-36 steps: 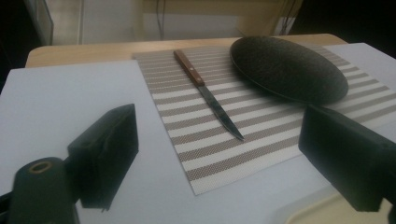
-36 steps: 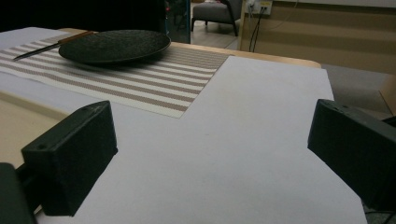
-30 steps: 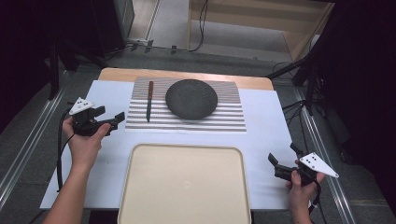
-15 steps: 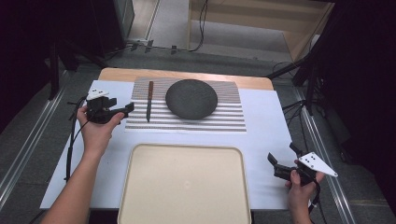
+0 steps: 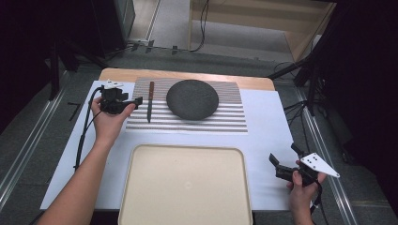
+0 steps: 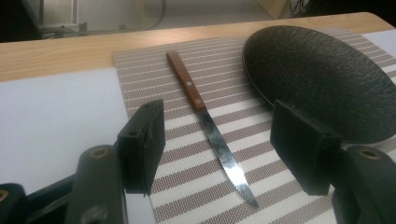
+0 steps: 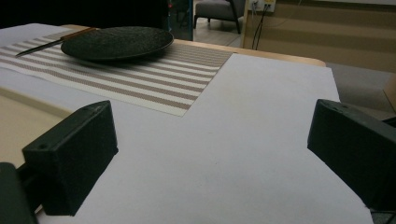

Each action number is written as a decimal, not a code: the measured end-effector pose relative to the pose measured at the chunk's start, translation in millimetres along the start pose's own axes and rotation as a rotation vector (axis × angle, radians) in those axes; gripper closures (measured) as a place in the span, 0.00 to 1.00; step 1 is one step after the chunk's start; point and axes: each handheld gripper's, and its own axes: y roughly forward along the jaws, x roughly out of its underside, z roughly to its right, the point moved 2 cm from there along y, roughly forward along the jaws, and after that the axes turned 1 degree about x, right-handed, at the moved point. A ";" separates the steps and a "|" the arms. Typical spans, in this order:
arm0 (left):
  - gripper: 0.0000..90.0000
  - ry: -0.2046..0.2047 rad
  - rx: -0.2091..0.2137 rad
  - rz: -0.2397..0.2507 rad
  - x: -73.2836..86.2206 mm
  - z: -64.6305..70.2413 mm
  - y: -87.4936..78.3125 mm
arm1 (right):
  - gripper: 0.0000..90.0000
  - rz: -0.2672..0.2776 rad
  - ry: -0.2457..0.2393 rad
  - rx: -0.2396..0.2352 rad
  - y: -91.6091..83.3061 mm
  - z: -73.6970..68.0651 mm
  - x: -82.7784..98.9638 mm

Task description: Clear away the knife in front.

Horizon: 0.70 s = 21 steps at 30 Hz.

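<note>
A knife (image 5: 149,101) with a brown wooden handle (image 6: 186,80) and a serrated blade (image 6: 224,157) lies on a striped placemat (image 5: 225,119), left of a black round plate (image 5: 192,98). My left gripper (image 5: 136,101) hovers just left of the knife, open, its jaws straddling the blade's line in the left gripper view with nothing between them. My right gripper (image 5: 273,162) stays open over the white table cover (image 7: 261,140) at the near right. The plate (image 7: 116,42) and the knife (image 7: 51,42) lie far off in the right gripper view.
A large cream tray (image 5: 185,185) sits at the table's front middle. The wooden table edge (image 5: 187,75) runs behind the placemat. A black cable (image 5: 84,133) trails from the left gripper along the left side.
The left gripper has moved forward and to the right, up to the placemat's left edge beside the knife. The right gripper has stayed put.
</note>
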 end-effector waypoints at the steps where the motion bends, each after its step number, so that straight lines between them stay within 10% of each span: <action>1: 0.40 -0.004 0.004 -0.003 -1.3 -0.3 2.6 | 0.00 0.001 0.000 0.000 0.1 0.0 0.0; 21: 0.49 -0.034 -0.014 -0.132 -20.3 -2.0 54.1 | 0.00 0.002 0.010 -0.003 0.7 0.8 0.0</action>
